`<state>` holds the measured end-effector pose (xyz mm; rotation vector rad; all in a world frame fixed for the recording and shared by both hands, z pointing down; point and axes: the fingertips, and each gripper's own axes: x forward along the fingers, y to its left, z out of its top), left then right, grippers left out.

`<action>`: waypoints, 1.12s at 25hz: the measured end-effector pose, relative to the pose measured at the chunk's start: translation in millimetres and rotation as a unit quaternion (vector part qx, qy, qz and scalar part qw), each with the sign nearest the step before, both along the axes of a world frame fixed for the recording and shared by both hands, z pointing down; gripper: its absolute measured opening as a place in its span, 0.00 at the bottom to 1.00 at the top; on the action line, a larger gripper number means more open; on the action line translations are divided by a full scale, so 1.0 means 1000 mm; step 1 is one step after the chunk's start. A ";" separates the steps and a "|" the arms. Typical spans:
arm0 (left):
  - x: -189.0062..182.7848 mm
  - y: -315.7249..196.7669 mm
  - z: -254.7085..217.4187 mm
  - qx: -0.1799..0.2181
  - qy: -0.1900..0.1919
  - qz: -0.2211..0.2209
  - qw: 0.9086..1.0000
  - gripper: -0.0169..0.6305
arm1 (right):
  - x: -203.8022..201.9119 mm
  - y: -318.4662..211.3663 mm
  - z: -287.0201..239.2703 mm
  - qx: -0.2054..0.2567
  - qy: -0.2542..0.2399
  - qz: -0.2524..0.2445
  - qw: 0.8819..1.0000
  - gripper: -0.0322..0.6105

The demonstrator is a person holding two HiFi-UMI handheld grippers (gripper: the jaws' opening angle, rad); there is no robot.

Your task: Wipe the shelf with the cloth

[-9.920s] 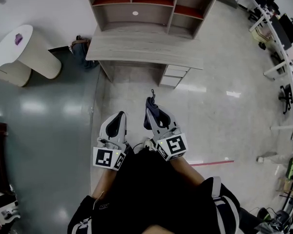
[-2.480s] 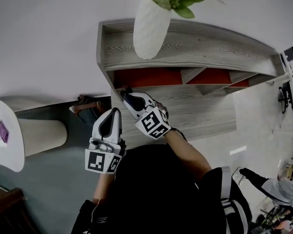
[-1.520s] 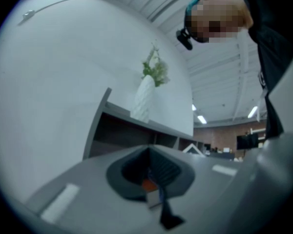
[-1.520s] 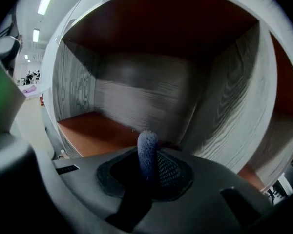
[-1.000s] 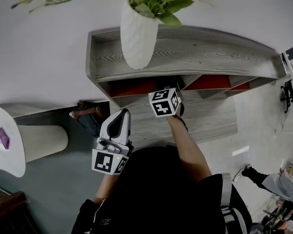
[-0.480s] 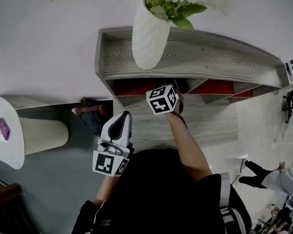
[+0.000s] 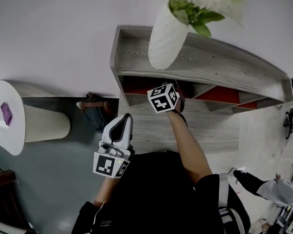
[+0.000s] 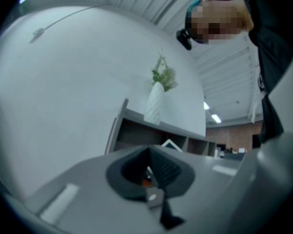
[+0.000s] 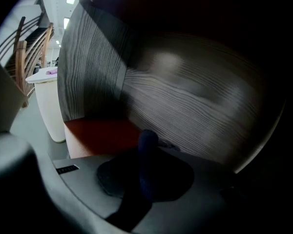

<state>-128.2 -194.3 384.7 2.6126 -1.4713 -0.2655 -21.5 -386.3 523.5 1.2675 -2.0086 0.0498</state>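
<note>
Shelf [image 7: 219, 67], one; white vase [image 7: 166, 38], one, on its top; dark cloth [image 9: 147, 140], one, pinched in closed right claw [image 9: 150, 154] inside a red-lined compartment, arm stretched forward; left claw [image 8: 151, 177] closed, empty, held low by the body.

1. Left gripper [image 7: 121, 123]: pale grey tapered shell with a dark teardrop recess and a black-and-white marker cube [image 7: 107, 164].
2. Right gripper [image 9: 147, 147]: same grey shell, with its own patterned cube [image 7: 162, 98] (white faces).
3. Black top [image 7: 151, 191]; pale stripes down the short sleeve [image 7: 224, 199].
</note>
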 end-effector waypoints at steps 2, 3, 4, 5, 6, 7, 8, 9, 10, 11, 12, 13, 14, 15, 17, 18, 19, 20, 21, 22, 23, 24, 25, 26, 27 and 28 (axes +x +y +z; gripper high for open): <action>-0.003 0.003 0.000 -0.001 0.000 -0.008 1.000 0.03 | -0.006 -0.001 0.000 -0.001 0.000 -0.009 1.000 0.13; -0.005 0.004 0.001 -0.001 0.000 -0.013 1.000 0.03 | -0.009 -0.002 0.000 -0.001 0.001 -0.014 1.000 0.13; -0.006 0.006 0.001 -0.002 0.000 -0.017 1.000 0.03 | -0.013 -0.002 0.000 -0.001 0.001 -0.019 1.000 0.13; -0.008 0.007 0.002 -0.003 0.000 -0.020 1.000 0.03 | -0.016 -0.003 0.001 -0.001 0.002 -0.024 1.000 0.13; -0.009 0.008 0.002 -0.004 0.001 -0.024 1.000 0.03 | -0.020 -0.003 0.001 -0.002 0.003 -0.030 1.000 0.13; -0.011 0.009 0.002 -0.005 0.001 -0.028 1.000 0.03 | -0.024 -0.003 0.001 -0.002 0.003 -0.035 0.999 0.13; -0.012 0.010 0.002 -0.005 0.001 -0.032 0.999 0.03 | -0.027 -0.004 0.001 -0.003 0.003 -0.041 0.999 0.13; -0.013 0.011 0.002 -0.006 0.001 -0.035 0.999 0.03 | -0.031 -0.004 0.001 -0.004 0.003 -0.047 0.999 0.13; -0.015 0.012 0.003 -0.006 0.000 -0.038 0.999 0.03 | -0.034 -0.004 0.001 -0.004 0.003 -0.053 0.999 0.13; -0.016 0.012 0.003 -0.006 0.000 -0.041 0.999 0.03 | -0.038 -0.004 0.001 -0.004 0.004 -0.060 0.998 0.13; -0.017 0.013 0.003 -0.007 0.000 -0.044 0.999 0.03 | -0.041 -0.004 0.001 -0.005 0.004 -0.067 0.998 0.13; -0.018 0.014 0.003 -0.008 0.000 -0.047 0.999 0.03 | -0.045 -0.003 0.001 -0.005 0.004 -0.074 0.997 0.13; -0.018 0.015 0.003 -0.008 0.000 -0.050 0.999 0.03 | -0.048 -0.003 0.001 -0.004 0.005 -0.081 0.997 0.13; -0.019 0.016 0.003 -0.008 0.000 -0.052 0.999 0.03 | -0.052 -0.002 0.001 -0.004 0.005 -0.088 0.996 0.13; -0.018 0.018 0.002 -0.007 -0.001 -0.056 0.998 0.03 | -0.059 0.000 0.002 -0.004 0.006 -0.102 0.995 0.13; -0.018 0.020 0.001 -0.007 -0.001 -0.058 0.998 0.03 | -0.063 0.000 0.002 -0.004 0.007 -0.109 0.994 0.13; -0.019 0.021 0.001 -0.006 -0.002 -0.061 0.998 0.03 | -0.067 0.001 0.002 -0.004 0.007 -0.117 0.993 0.13; -0.020 0.023 0.000 -0.005 -0.002 -0.063 0.998 0.03 | -0.071 0.002 0.002 -0.004 0.008 -0.126 0.992 0.13; -0.021 0.024 0.000 -0.005 -0.003 -0.066 0.998 0.03 | -0.076 0.004 0.001 -0.004 0.008 -0.135 0.991 0.13; -0.022 0.025 0.001 -0.006 -0.003 -0.069 0.998 0.03 | -0.080 0.005 0.001 -0.003 0.008 -0.145 0.989 0.13; -0.023 0.026 0.001 -0.006 -0.004 -0.071 0.997 0.03 | -0.085 0.007 0.001 -0.003 0.008 -0.154 0.988 0.13; -0.024 0.027 0.001 -0.007 -0.004 -0.074 0.997 0.03 | -0.090 0.009 0.001 -0.003 0.009 -0.164 0.986 0.13; -0.025 0.028 0.002 -0.008 -0.004 -0.076 0.997 0.03 | -0.094 0.011 0.001 -0.004 0.009 -0.174 0.985 0.13; -0.026 0.029 0.002 -0.008 -0.005 -0.078 0.997 0.03 | -0.098 0.012 0.001 -0.004 0.010 -0.183 0.983 0.13; -0.026 0.030 0.002 -0.009 -0.005 -0.079 0.997 0.03 | -0.101 0.014 0.002 -0.005 0.010 -0.192 0.981 0.13; -0.026 0.031 0.003 -0.009 -0.005 -0.079 0.997 0.03 | -0.104 0.016 0.002 -0.005 0.010 -0.200 0.980 0.13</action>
